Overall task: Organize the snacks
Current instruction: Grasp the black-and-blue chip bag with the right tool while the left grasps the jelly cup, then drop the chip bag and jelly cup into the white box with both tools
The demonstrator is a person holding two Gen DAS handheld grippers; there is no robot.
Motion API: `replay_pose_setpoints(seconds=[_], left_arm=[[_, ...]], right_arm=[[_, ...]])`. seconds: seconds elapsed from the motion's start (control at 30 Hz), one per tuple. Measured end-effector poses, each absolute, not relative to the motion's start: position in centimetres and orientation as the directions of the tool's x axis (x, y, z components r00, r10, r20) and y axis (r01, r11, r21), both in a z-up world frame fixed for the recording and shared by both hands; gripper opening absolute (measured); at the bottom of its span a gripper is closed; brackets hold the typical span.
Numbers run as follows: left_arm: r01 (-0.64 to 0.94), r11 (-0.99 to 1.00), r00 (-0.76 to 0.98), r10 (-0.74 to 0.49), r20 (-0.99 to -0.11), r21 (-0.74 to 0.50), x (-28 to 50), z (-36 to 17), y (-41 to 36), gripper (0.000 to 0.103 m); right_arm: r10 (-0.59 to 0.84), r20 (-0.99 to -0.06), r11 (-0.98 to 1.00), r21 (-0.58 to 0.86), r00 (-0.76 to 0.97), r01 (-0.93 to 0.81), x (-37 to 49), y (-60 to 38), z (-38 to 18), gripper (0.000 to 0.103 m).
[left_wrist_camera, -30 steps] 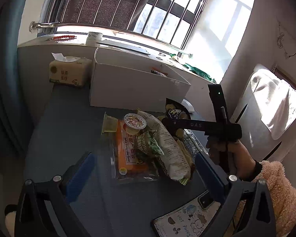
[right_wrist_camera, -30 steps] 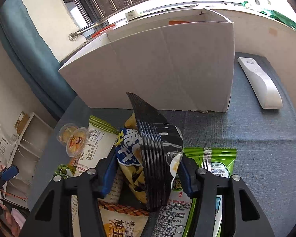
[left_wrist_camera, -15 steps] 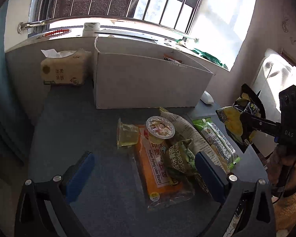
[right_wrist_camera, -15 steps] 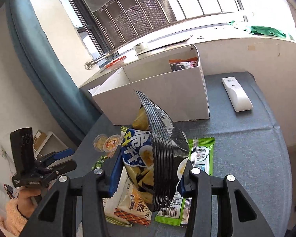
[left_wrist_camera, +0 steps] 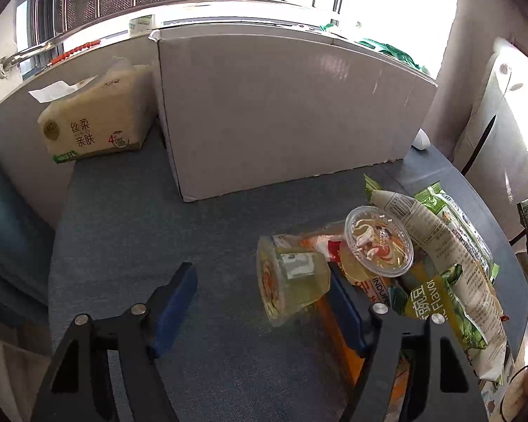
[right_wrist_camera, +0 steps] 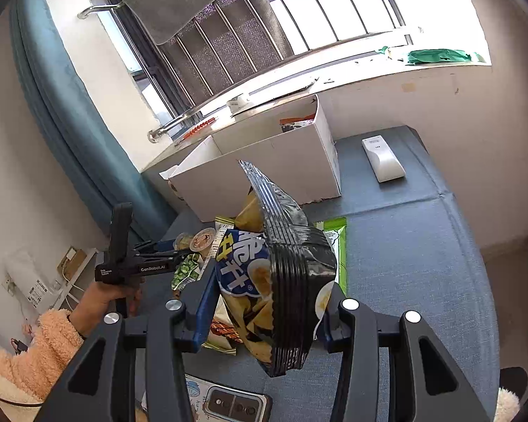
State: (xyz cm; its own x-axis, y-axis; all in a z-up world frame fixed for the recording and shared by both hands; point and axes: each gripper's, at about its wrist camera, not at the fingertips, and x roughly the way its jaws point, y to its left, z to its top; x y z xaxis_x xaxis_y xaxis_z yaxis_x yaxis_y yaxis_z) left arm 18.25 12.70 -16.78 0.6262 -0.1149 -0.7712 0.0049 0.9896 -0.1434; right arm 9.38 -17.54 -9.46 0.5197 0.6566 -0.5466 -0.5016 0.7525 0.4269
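Spanning a barred window's foot, the blue tabletop (left_wrist_camera: 130, 232) underlies gripper (left_wrist_camera: 260, 302) spread, gripper (right_wrist_camera: 267, 302) clenching chip bag (right_wrist_camera: 274, 281).

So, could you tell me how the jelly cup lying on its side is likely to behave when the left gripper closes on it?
The tipped jelly cup is round, so it may roll off the left gripper, whose jaws have just been closing. Its clear plastic wall looks smooth, probably slippery, and may flex. It probably weighs a fair bit for its size.

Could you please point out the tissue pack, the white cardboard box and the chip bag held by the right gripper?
tissue pack (left_wrist_camera: 95, 126), left wrist view, on its printed front face.
white cardboard box (left_wrist_camera: 281, 112), left wrist view, on its near wall.
chip bag (right_wrist_camera: 281, 274), right wrist view, on its crimped black side.
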Motion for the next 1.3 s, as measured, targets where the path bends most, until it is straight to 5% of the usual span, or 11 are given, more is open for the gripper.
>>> replay_pose_setpoints(seconds=[0.07, 0.17, 0.63, 0.93, 1.17, 1.3], left_arm=[[0.041, 0.983, 0.632, -0.164, -0.757, -0.178, 18.4, -16.7, 12.5, 0.040], [0.051, 0.991, 0.634, -0.130, -0.763, -0.126, 18.1, -16.4, 11.6, 0.033], [0.032, 0.966, 0.786, -0.183, -0.590, -0.257, 12.0, -8.8, 12.6, 0.032], [0.066, 0.952, 0.853, -0.209, -0.478, -0.298, 16.6, -2.1, 12.2, 0.032], [0.022, 0.940, 0.820, -0.212, -0.532, -0.340, 27.5, -0.3, 13.7, 0.032], [-0.037, 0.965, 0.790, -0.130, -0.600, -0.258, 32.4, -1.1, 14.1, 0.032]], right_arm=[[0.656, -0.554, 0.753, 0.432, 0.513, -0.497, 9.6, -17.5, -9.7, 0.050], [0.653, -0.562, 0.755, 0.430, 0.508, -0.495, 9.6, -17.4, -9.9, 0.051], [0.707, -0.545, 0.705, 0.496, 0.451, -0.507, 11.3, -14.9, -9.4, 0.051], [0.738, -0.489, 0.674, 0.490, 0.466, -0.554, 20.1, -10.4, -4.5, 0.051], [0.706, -0.520, 0.708, 0.509, 0.481, -0.489, 30.6, -5.6, -2.9, 0.051], [0.690, -0.558, 0.723, 0.499, 0.461, -0.478, 34.4, -3.8, -3.4, 0.051]])
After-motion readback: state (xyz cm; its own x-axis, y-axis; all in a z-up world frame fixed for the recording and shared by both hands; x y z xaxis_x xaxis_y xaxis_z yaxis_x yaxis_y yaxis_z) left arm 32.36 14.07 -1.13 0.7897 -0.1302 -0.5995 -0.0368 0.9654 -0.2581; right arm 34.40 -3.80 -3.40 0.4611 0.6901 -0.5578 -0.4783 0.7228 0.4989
